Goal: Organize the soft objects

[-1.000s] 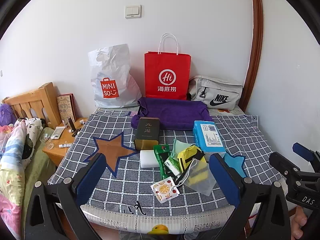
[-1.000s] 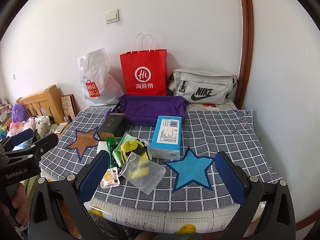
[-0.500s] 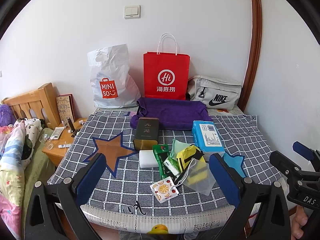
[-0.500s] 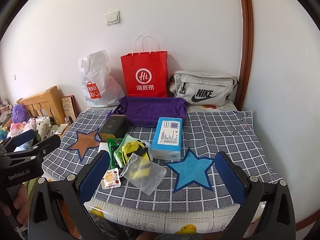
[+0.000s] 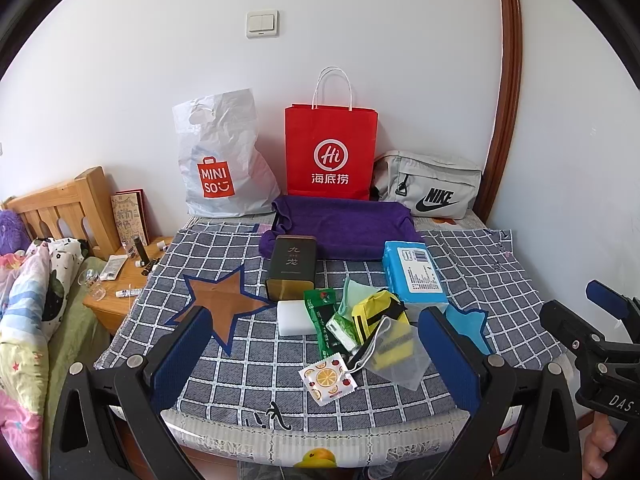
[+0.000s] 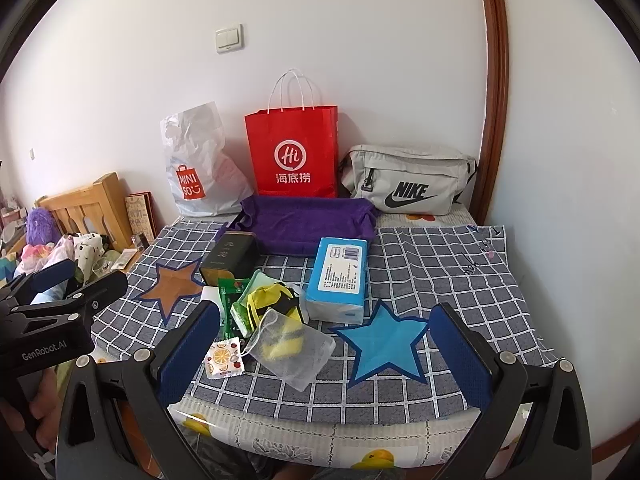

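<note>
A pile of small items lies on the checkered cloth [image 5: 248,372]: a mesh pouch with a yellow item [image 5: 396,356], a yellow-black pouch [image 5: 376,308], green packets [image 5: 324,316], a white block [image 5: 294,318], a fruit-print packet [image 5: 328,378], a dark tin [image 5: 292,264] and a blue tissue pack [image 5: 414,276]. A folded purple towel [image 5: 344,224] lies behind. My left gripper [image 5: 316,356] is open and empty, short of the pile. My right gripper [image 6: 320,348] is open and empty, near the mesh pouch [image 6: 292,348] and the blue star patch [image 6: 384,344].
A white Miniso bag [image 5: 224,160], a red paper bag [image 5: 330,152] and a grey Nike bag [image 5: 428,188] stand against the wall. A wooden nightstand [image 5: 120,280] with small items and a bed [image 5: 24,320] are at the left.
Both views have shifted only slightly; the right wrist view has crept a little closer to the table. Nothing on the table has moved.
</note>
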`<state>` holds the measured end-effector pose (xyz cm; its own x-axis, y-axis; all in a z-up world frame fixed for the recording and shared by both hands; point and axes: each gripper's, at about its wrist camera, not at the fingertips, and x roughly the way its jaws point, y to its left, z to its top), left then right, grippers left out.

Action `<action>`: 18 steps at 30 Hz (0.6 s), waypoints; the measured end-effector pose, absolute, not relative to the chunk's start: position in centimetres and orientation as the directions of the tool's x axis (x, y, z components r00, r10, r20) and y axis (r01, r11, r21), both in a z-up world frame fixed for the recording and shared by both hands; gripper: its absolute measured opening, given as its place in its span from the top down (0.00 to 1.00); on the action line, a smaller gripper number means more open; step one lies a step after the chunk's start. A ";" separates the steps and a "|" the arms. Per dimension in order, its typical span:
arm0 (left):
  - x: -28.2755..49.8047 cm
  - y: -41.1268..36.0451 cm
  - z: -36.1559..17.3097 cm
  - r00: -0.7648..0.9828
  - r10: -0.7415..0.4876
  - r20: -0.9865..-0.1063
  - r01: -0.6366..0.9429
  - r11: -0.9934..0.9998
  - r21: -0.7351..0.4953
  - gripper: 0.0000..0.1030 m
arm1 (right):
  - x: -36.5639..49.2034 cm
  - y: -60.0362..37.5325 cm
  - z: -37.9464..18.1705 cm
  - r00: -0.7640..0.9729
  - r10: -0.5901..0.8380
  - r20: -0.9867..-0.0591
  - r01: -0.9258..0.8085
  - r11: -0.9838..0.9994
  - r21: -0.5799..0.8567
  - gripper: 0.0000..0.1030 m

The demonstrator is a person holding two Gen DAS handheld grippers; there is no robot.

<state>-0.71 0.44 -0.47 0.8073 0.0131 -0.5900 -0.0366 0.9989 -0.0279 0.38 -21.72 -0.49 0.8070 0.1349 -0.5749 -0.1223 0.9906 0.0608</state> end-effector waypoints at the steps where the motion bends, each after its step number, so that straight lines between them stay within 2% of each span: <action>1: -0.7 0.4 -0.5 0.807 0.012 -0.590 -0.035 0.999 -0.028 0.00 | 0.4 -21.7 -0.4 0.809 0.137 -0.572 -0.123 0.990 0.064 0.00; 11: 0.0 0.3 -1.7 0.790 0.007 -0.613 -0.023 1.000 -0.018 0.00 | 0.6 -21.8 -1.0 0.808 0.144 -0.571 -0.132 0.989 0.063 0.00; 18: 2.1 1.0 -5.9 0.716 0.013 -0.697 -0.010 1.000 0.008 0.00 | 2.1 -21.9 -3.4 0.785 0.148 -0.601 -0.129 0.989 0.075 0.00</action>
